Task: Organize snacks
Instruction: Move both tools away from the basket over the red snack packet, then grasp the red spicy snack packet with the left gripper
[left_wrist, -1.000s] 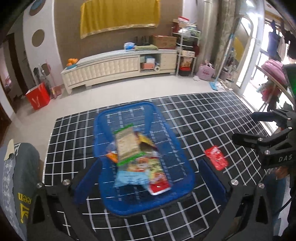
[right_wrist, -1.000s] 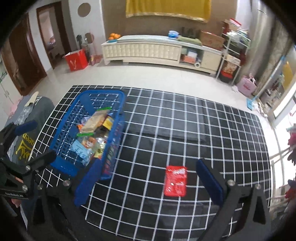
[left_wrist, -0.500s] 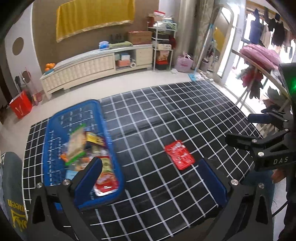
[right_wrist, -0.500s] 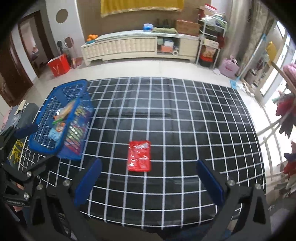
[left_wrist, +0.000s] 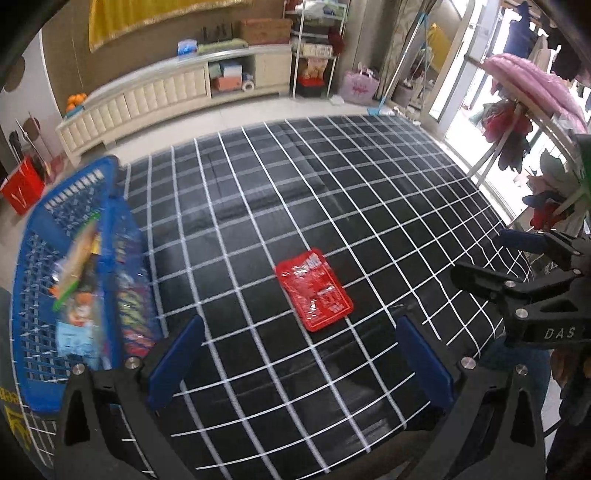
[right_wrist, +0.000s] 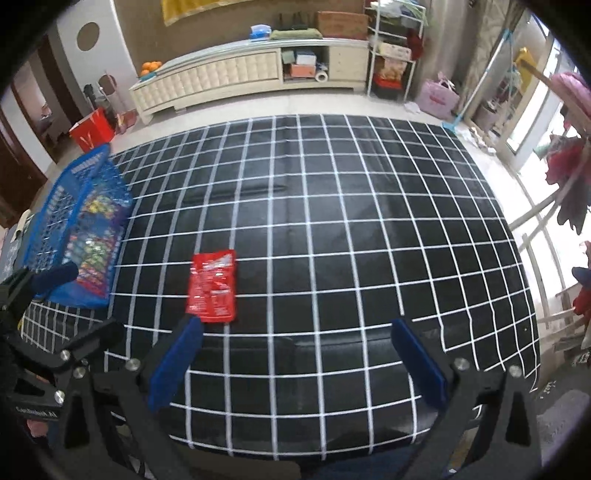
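A flat red snack packet (left_wrist: 314, 290) (right_wrist: 212, 287) lies alone on the black grid-patterned table. A blue plastic basket (left_wrist: 40, 229) (right_wrist: 62, 221) holding several snack packets stands at the table's left end. My left gripper (left_wrist: 299, 360) is open above the near edge, with the red packet just ahead of its gap. My right gripper (right_wrist: 295, 360) is open too, and the packet lies just beyond its left finger (right_wrist: 177, 360). Each gripper shows at the edge of the other's view: the right one (left_wrist: 517, 266), the left one (right_wrist: 40, 295). Nothing is held.
The black table (right_wrist: 332, 206) with white grid lines stretches wide to the right of the packet. Beyond it is a tiled floor, a long cream cabinet (right_wrist: 221, 81), a red box (right_wrist: 92, 129) and shelves. Clothes racks stand at the right.
Both views have swung right: the basket has slid from the middle to the left edge. The red packet now sits near the centre in front of both open grippers.
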